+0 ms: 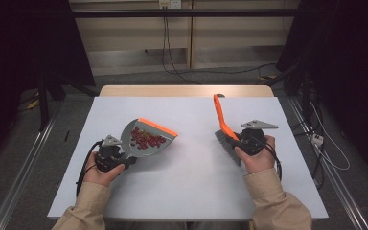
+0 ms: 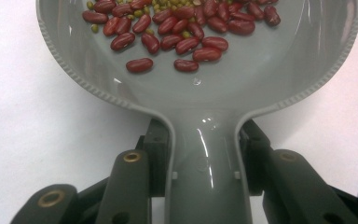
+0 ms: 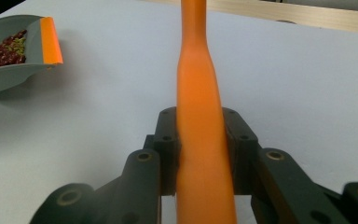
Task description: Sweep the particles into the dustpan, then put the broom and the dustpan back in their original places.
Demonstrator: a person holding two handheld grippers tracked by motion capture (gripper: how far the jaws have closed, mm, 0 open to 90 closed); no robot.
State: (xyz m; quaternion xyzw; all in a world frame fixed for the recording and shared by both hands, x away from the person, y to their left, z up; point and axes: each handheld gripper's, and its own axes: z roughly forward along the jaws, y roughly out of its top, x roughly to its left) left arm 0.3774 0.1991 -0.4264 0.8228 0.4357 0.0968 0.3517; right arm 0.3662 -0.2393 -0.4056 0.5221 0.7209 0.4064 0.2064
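Right hand-held gripper (image 1: 239, 140) pinching brush (image 1: 223, 128), orange handle pointing away toward table's far edge.

Grey dustpan (image 1: 141, 136) with an orange front lip, at about 9 o'clock of the desk (image 1: 187, 191) centre; handle toward 7 o'clock, lip toward 1 o'clock. It carries red kidney beans (image 2: 182, 28) mixed with small green beans, heaped toward the lip. Brush (image 1: 224, 132) at about 3 o'clock: orange handle pointing to 12 o'clock, dark bristles at its near end, toward 5 o'clock. The two stand well apart.
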